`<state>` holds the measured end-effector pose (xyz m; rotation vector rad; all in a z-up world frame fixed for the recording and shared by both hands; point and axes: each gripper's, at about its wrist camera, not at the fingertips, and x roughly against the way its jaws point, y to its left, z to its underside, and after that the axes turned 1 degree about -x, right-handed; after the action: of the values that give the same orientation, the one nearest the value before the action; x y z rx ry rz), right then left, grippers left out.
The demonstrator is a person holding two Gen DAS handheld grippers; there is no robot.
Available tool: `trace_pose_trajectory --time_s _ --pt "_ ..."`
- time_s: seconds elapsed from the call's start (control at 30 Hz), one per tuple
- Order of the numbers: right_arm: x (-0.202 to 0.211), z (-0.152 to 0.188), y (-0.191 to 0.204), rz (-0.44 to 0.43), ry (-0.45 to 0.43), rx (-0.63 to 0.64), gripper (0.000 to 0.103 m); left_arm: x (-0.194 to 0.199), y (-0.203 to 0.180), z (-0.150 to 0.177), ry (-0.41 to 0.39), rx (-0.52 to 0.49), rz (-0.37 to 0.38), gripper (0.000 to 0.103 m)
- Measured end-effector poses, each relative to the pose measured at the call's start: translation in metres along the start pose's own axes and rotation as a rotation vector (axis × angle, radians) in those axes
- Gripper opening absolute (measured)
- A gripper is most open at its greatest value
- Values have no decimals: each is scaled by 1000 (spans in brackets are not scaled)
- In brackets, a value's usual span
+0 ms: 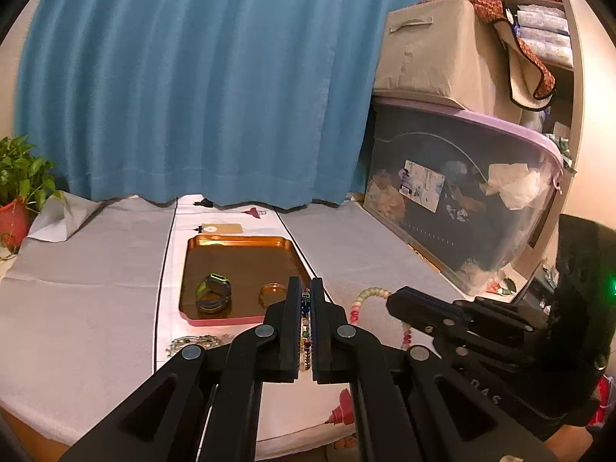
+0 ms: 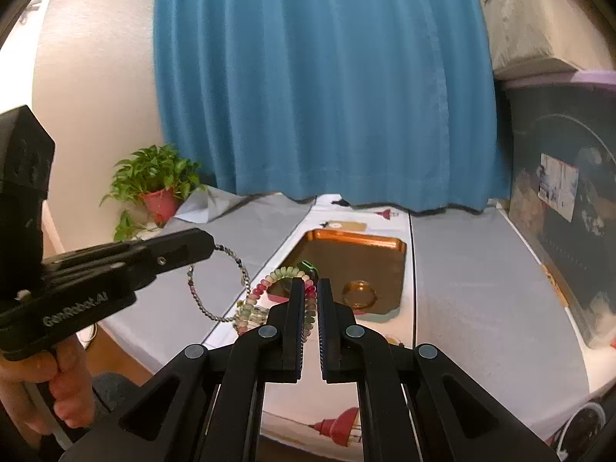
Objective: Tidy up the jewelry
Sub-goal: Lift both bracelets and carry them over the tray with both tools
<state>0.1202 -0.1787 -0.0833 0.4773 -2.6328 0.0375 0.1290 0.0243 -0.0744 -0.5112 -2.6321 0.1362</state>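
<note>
Matt black plastic on the left gripper [image 1: 306, 300], with dull metal pivot pins, and the same on the right gripper [image 2: 311, 300]. The tray [image 1: 238, 241] gleams a glossy copper metal, mirror-smooth inside (its near rim looks pink). The chunky bead bracelet [image 2: 269, 281] shines like polished stone or glass; the thin bead bracelet [image 2: 231, 288] glints. Soft matt cloth covers the table [image 1: 88, 300], and the blue curtain [image 1: 200, 88] is matt woven fabric.

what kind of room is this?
Likely a home bedroom or storage corner: blue curtain, lidded plastic storage bin with a fabric box on top, potted plant.
</note>
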Motion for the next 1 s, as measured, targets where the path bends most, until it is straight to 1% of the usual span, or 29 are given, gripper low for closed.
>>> trace_pose_trajectory --time_s 0.27,0.4,0.57,0.67,0.73,1.0 --pt "-42 6 -28 11 34 -40 7 -48 7 -1 33 6 23 2" --pt "-67 5 -44 20 54 -57 7 -80 14 -3 53 20 38 2" --pt "-99 -2 -61 33 63 -63 7 -115 24 -5 68 15 35 2" --pt "-118 -13 -73 33 60 -85 7 -134 30 -10 74 21 35 2" --pt "-129 -25 -76 39 48 -70 7 -143 32 -16 66 18 36 2" --pt "-161 -65 -85 42 -20 -35 7 -166 43 -50 -7 5 51 2"
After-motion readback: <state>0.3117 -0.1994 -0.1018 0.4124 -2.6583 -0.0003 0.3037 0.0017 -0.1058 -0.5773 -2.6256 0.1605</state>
